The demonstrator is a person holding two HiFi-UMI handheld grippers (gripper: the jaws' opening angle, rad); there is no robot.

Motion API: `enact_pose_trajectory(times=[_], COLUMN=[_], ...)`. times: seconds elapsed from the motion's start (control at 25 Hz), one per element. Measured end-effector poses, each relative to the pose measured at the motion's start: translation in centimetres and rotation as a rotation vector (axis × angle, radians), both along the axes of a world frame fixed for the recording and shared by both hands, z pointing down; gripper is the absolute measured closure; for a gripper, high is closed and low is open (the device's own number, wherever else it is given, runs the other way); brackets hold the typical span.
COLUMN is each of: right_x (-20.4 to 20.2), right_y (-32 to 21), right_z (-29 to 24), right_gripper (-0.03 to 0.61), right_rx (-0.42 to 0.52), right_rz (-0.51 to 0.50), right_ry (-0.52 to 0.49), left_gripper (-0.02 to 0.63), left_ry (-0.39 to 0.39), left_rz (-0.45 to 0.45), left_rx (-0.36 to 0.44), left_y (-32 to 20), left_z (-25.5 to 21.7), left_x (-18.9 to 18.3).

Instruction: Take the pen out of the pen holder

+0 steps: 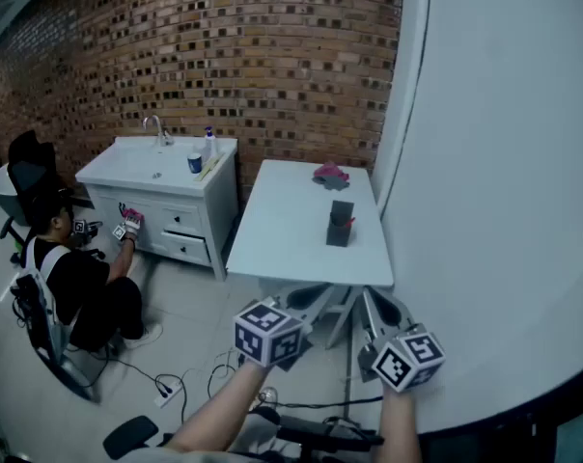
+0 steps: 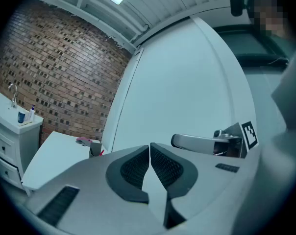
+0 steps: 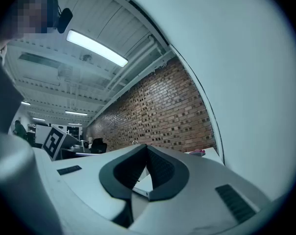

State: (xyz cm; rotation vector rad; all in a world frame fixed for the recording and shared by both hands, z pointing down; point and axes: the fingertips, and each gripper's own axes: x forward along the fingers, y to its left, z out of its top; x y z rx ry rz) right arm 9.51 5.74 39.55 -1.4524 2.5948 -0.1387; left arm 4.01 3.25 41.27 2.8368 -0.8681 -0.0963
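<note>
A dark pen holder (image 1: 340, 225) stands upright on the white table (image 1: 282, 230), near its right side, with a red pen tip showing at its top. In the left gripper view the pen holder (image 2: 94, 148) is small and far off. Both grippers hang in the air short of the table's near edge, well apart from the holder. My left gripper (image 1: 309, 299) is shut with nothing in it, its jaws meeting at the tips (image 2: 149, 145). My right gripper (image 1: 383, 309) is likewise shut and empty (image 3: 147, 146).
A pink object (image 1: 330, 174) lies at the table's far end. A white wall (image 1: 504, 162) runs along the right. Left of the table are a sink cabinet (image 1: 161, 177) and a person sitting on the floor (image 1: 79, 278). Cables (image 1: 176, 384) trail over the floor.
</note>
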Motion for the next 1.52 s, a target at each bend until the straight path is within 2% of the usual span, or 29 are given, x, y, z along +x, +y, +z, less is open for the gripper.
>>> enact_pose_trajectory(times=[0.36,0.72,1.52], right_x=[1.2,2.6,4.0], right_y=[-0.5,-3.3,-16.9], right_z=[-0.1,-0.9,0.5], right_gripper=[0.578,0.578,0.578], right_rx=[-0.008,-0.004,-0.092], right_rz=[-0.006,0.011,0.085], right_ry=[0.002,-0.004,0.032], left_gripper=[0.601,0.601,0.603], left_ry=[-0.017,-0.021,-0.023], left_rz=[-0.026,-0.009,0.070], left_rx=[-0.002,-0.007,-0.069], left_y=[-0.6,-3.3,-17.4], left_z=[-0.4,-0.7,0.9], left_x=[0.8,2.3,4.4])
